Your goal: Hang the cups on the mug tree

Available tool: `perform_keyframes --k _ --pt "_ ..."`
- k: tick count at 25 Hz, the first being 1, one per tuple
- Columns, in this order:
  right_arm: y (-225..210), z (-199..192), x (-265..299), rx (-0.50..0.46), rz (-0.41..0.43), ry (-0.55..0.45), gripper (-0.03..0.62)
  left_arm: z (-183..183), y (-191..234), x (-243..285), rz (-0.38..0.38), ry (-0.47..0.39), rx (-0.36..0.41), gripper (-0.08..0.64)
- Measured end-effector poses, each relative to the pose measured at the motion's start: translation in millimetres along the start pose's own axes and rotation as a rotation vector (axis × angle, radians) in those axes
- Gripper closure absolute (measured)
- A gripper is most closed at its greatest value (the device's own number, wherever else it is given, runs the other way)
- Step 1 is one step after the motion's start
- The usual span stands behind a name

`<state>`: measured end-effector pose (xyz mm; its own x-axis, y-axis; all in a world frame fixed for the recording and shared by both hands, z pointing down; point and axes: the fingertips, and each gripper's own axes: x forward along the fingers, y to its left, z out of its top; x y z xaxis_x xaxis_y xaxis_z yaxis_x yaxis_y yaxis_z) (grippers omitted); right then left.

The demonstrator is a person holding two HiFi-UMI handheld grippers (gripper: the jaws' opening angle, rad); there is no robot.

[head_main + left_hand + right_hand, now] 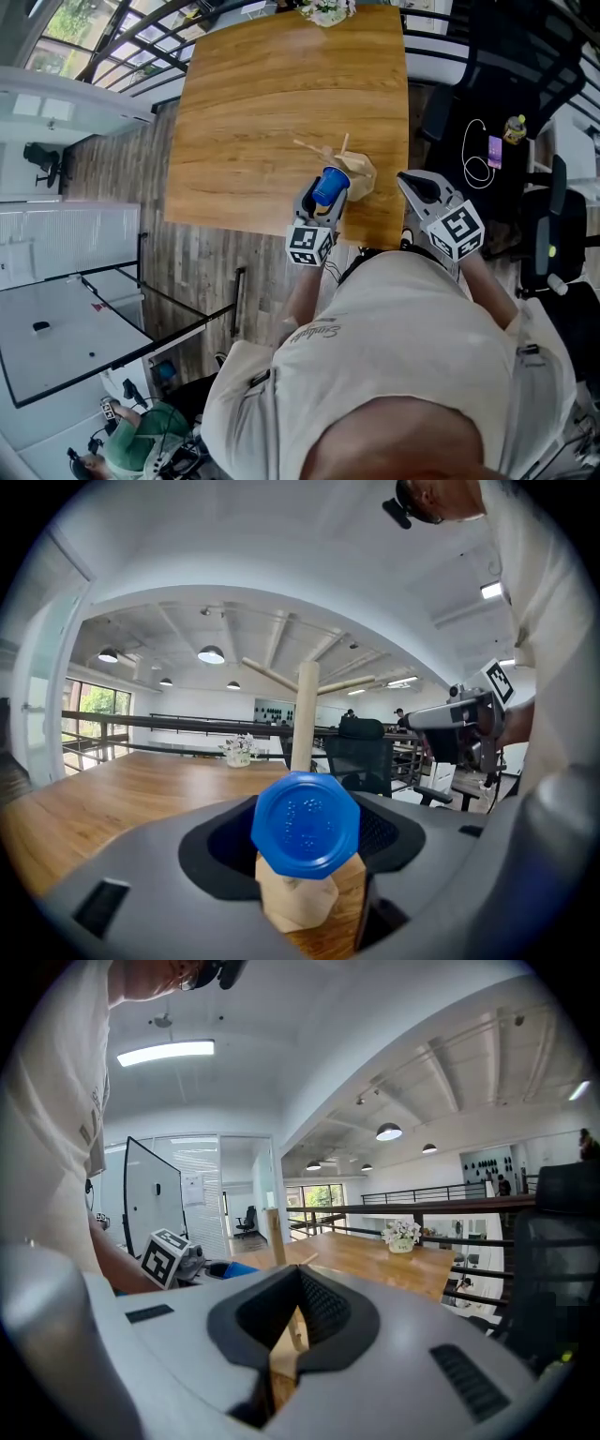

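Note:
A blue cup (329, 186) with a hexagonal bottom (305, 824) is held in my left gripper (327, 195), which is shut on it, bottom facing the camera. Just beyond it stands the wooden mug tree (349, 165), an upright post (305, 716) with slanting pegs on a chunky base (296, 902), near the table's front right corner. No cup hangs on the pegs that show. My right gripper (410, 179) hovers to the right of the tree, shut and empty (294, 1333). In the right gripper view the post (275, 1234) and the blue cup (234, 1267) lie ahead at the left.
The wooden table (272, 103) carries a small vase of flowers (325, 11) at its far edge. A black office chair (511, 66) and a phone on a cable (494, 150) are at the right. Wooden floor and a railing (131, 37) lie to the left.

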<state>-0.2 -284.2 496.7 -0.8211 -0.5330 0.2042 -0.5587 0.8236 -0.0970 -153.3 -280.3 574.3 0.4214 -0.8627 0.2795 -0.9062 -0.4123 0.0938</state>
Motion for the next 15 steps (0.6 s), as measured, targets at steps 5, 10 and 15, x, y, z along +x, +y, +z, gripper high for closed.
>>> perform_keyframes --k 5,10,15 --pt "2 -2 -1 0.009 0.003 0.010 0.598 -5 -3 -1 -0.013 -0.031 -0.004 0.293" --pt "-5 0 0 0.013 -0.013 0.004 0.598 -30 -8 3 -0.044 0.028 -0.023 0.293" --pt "-6 -15 -3 0.083 -0.015 0.029 0.598 -59 -17 -10 -0.064 0.099 -0.027 0.293"
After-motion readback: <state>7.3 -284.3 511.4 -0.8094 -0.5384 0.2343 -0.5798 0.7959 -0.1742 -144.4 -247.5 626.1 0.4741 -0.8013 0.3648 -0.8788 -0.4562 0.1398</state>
